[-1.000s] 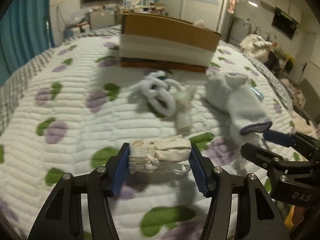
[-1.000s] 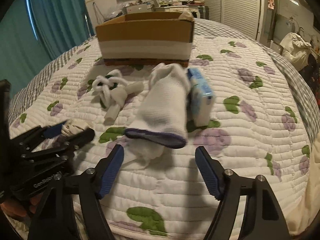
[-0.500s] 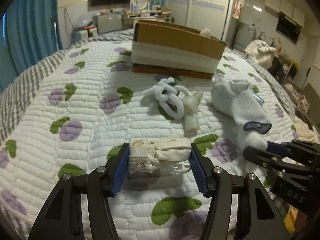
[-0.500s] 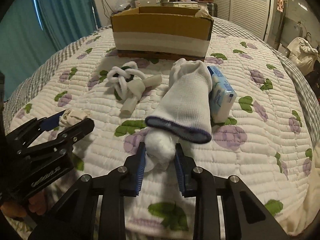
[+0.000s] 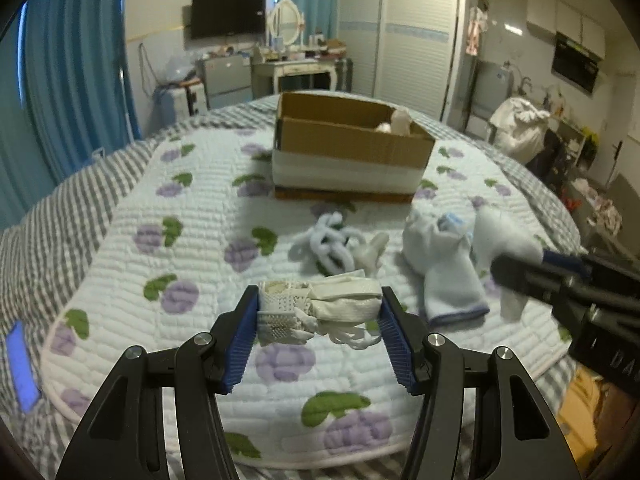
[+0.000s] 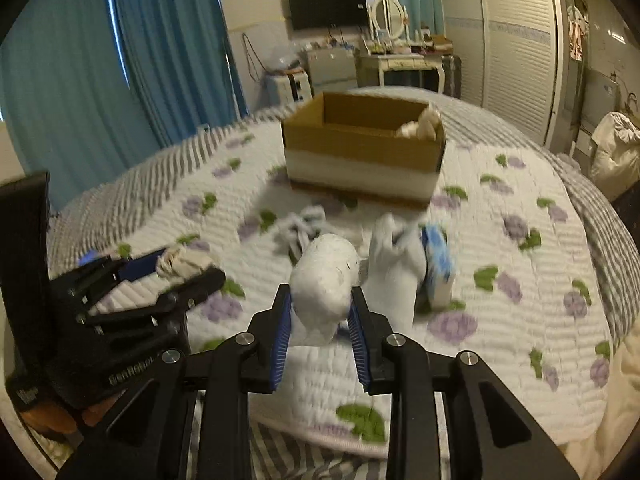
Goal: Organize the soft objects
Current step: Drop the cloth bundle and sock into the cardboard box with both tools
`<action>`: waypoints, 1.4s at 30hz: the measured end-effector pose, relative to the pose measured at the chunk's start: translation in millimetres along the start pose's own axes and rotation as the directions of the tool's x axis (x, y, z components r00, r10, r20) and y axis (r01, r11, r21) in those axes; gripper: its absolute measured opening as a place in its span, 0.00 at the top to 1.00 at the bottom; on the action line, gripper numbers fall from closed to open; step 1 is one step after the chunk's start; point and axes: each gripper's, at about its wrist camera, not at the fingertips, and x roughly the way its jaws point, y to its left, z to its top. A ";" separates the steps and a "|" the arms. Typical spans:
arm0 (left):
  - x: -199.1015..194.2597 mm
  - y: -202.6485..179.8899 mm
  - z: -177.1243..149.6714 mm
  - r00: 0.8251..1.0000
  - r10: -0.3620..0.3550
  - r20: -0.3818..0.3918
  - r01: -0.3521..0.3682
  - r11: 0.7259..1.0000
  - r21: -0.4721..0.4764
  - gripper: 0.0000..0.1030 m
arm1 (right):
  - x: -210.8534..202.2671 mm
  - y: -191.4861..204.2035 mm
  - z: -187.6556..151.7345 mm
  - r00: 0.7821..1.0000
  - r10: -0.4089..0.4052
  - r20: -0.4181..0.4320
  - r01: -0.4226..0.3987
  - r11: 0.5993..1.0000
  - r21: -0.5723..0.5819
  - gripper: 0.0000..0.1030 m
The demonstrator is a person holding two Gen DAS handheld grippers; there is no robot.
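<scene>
While our left gripper (image 5: 318, 334) clamps a bundle of cream cloth (image 5: 320, 306) above the quilt (image 5: 192, 248), our right gripper (image 6: 320, 330), whose jaws have just been closing, squeezes a white stuffed lump (image 6: 325, 280) between its blue pads. On the quilt lie a white sock with a dark cuff (image 5: 444, 276), a tangle of white cord (image 5: 328, 242) and a blue packet (image 6: 438, 264) just beside the sock. Beyond them stands a cardboard box (image 5: 352, 152), something pale in its far right corner.
</scene>
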 end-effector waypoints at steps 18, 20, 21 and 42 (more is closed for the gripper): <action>46.3 -2.6 165.3 0.984 0.011 0.180 -0.011 1.000 0.001 0.45 | 34.1 -53.4 181.7 0.966 -0.077 0.247 0.104 0.990 -0.097 0.73; 57.1 -2.6 180.7 0.982 0.004 0.190 -0.007 1.000 0.013 0.45 | 43.6 -62.3 201.5 0.965 -0.062 0.257 0.086 0.993 -0.086 0.73; 64.4 -3.9 188.1 0.980 0.008 0.199 -0.013 1.000 0.027 0.45 | 48.6 -65.1 208.1 0.964 -0.061 0.258 0.085 0.993 -0.084 0.73; 145.1 -17.5 198.6 0.989 0.080 0.122 -0.092 0.991 0.096 0.23 | 142.4 -129.0 221.8 0.991 -0.061 0.121 0.055 0.997 0.050 0.37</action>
